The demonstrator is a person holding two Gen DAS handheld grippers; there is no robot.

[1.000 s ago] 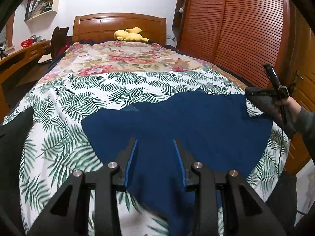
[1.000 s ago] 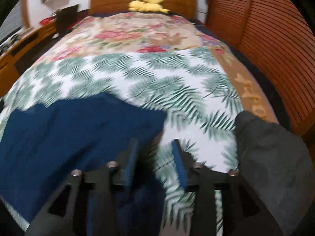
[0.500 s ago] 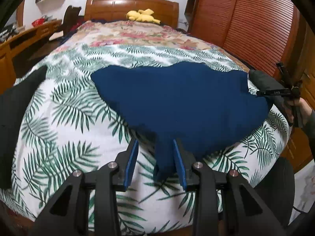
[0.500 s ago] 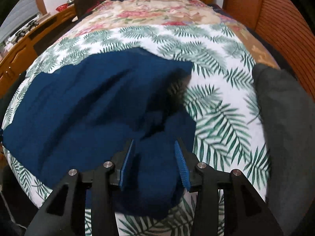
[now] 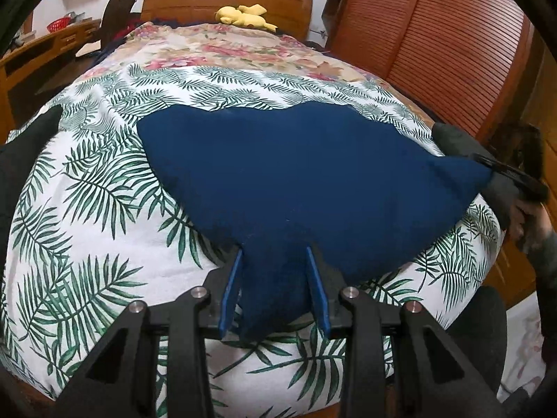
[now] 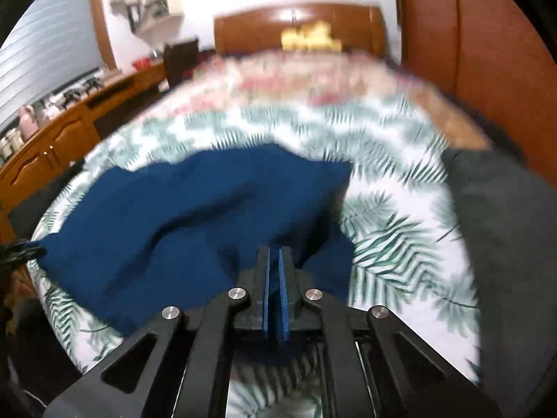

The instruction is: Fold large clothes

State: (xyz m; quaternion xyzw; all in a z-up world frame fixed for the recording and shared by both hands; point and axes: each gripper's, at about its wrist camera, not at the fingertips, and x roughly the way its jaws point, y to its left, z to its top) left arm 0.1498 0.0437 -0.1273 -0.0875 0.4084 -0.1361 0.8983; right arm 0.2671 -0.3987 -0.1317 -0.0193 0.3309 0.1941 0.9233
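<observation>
A large dark blue garment (image 5: 296,174) lies spread on the palm-leaf bedsheet (image 5: 87,191) at the foot of the bed. My left gripper (image 5: 275,254) is open, with a near corner of the garment lying between its blue pads. My right gripper (image 6: 275,254) is shut on the garment's (image 6: 181,216) other near corner, which is pulled taut. In the left wrist view the right gripper (image 5: 504,174) shows at the garment's right tip.
A dark grey garment (image 6: 501,216) lies on the bed's right edge, a black one (image 5: 21,160) on the left edge. A yellow plush toy (image 5: 243,15) sits by the headboard. A wooden wardrobe (image 5: 435,41) stands right, a desk (image 6: 69,129) left.
My right gripper has closed on the garment's corner. Both grippers have pulled back toward the foot of the bed, and the garment's near corner now lies deeper between the left pads.
</observation>
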